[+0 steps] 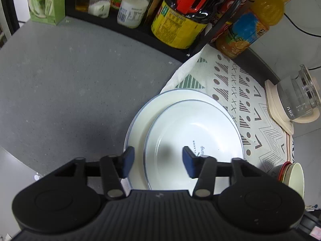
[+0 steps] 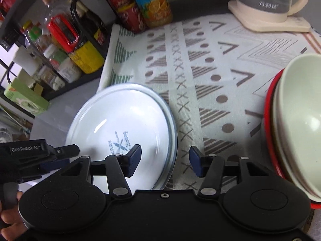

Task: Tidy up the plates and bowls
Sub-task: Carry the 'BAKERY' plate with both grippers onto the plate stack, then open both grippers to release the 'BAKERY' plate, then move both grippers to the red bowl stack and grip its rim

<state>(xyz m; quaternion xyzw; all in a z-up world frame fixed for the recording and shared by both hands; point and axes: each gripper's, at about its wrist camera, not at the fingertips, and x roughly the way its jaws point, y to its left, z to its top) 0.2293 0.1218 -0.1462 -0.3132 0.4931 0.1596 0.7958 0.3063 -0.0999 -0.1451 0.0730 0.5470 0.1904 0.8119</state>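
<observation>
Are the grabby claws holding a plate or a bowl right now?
No, nothing is held. The left gripper is open above the stacked white plates, and the right gripper is open too, beside the bowls.

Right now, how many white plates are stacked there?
2. A smaller plate sits on a larger plate, shifted toward its right side, half on the patterned cloth and half on the grey counter. More may hide underneath.

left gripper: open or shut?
Open. The left gripper shows a wide gap between its blue pads, above the stacked plates, gripping nothing.
</observation>
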